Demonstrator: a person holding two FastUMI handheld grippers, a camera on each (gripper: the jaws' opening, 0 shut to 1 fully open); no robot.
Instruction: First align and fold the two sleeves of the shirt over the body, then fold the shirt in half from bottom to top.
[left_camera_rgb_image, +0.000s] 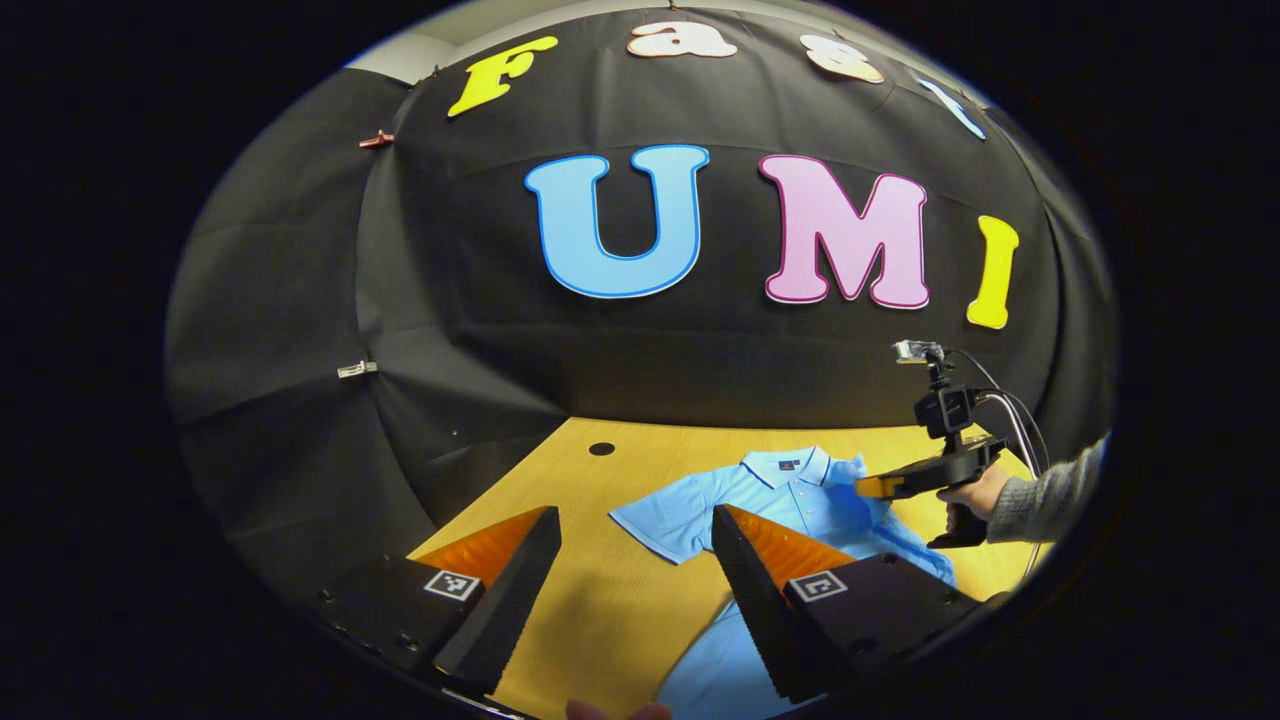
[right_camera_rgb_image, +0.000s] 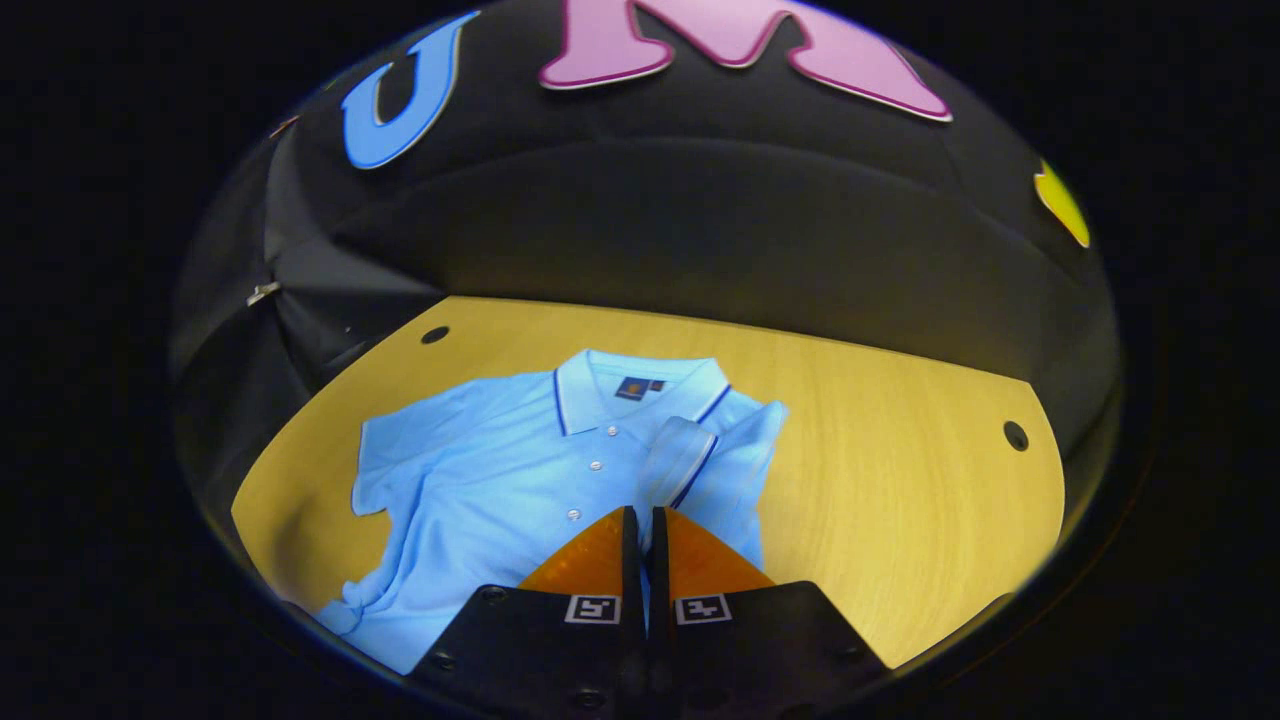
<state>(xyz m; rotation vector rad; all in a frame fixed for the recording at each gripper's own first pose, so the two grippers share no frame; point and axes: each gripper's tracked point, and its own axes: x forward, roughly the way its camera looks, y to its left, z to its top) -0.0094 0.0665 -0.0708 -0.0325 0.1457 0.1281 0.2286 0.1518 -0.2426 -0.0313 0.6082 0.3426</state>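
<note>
Left gripper (left_camera_rgb_image: 636, 545): jaws spread wide, holding nothing, raised above the table (left_camera_rgb_image: 600, 600) near the shirt's (left_camera_rgb_image: 790, 500) lower left side. Right gripper (right_camera_rgb_image: 640, 530): jaws nearly together on a fold of shirt fabric, which shows as a thin strip between the fingers. In the left gripper view, the right gripper (left_camera_rgb_image: 868, 487) sits over the shirt's far shoulder, held by a hand (left_camera_rgb_image: 970, 492) in a grey sleeve (left_camera_rgb_image: 1050, 490).

Shirt: lies face up on the table, collar toward the wall. One sleeve (right_camera_rgb_image: 690, 460) is folded over the body beside the button placket. The other sleeve (right_camera_rgb_image: 400, 450) lies spread out flat.
</note>
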